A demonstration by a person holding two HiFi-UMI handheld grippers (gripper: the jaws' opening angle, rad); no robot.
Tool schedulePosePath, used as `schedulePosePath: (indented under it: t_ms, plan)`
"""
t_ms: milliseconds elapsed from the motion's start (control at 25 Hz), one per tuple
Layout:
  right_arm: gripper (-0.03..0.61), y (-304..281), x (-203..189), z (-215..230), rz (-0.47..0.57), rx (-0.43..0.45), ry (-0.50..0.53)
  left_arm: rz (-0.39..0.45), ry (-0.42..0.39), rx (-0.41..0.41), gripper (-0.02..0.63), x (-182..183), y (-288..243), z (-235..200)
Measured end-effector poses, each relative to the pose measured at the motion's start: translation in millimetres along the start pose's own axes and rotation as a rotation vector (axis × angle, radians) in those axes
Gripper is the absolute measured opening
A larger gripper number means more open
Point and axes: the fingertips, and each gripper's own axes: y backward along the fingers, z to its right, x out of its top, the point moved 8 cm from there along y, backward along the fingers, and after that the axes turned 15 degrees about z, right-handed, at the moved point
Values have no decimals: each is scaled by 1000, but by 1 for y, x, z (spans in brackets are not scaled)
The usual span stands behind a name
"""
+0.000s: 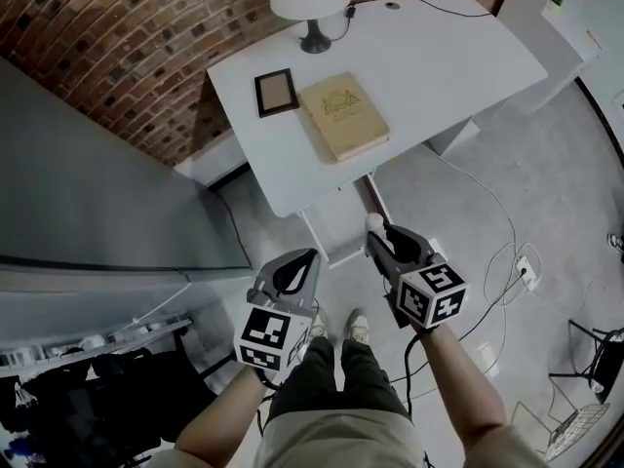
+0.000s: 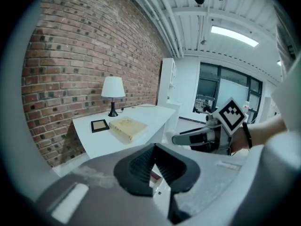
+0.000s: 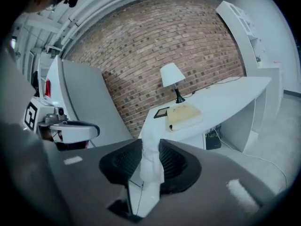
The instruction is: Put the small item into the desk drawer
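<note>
Right gripper jaws clamp small white item, pads pressing its 2 sides. Item sticks out past jaw tips, close to drawer but not yet over it. Left gripper jaws together, nothing between.

Progress, as I judge: item is picked up; drawer under near edge of desk looks pulled out.

Remaining: bring item over drawer, release inside, perhaps push drawer shut.

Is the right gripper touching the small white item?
Touching. The right gripper view shows the item pinched in the right gripper, with both jaws pressing on its sides. In the head view, its tip pokes out past the jaws.
</note>
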Motion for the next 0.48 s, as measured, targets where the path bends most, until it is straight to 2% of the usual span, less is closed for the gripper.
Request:
schedulePosePath:
  t_ms: [320,480]
  plan:
    - [121,-67,-103,56,-111,-69,-81,-20,13,15,3,-85,-60,-39]
    - [121,-94,-162,86,-175,-112,-124,-77,71,5,3,-140,-82,-50]
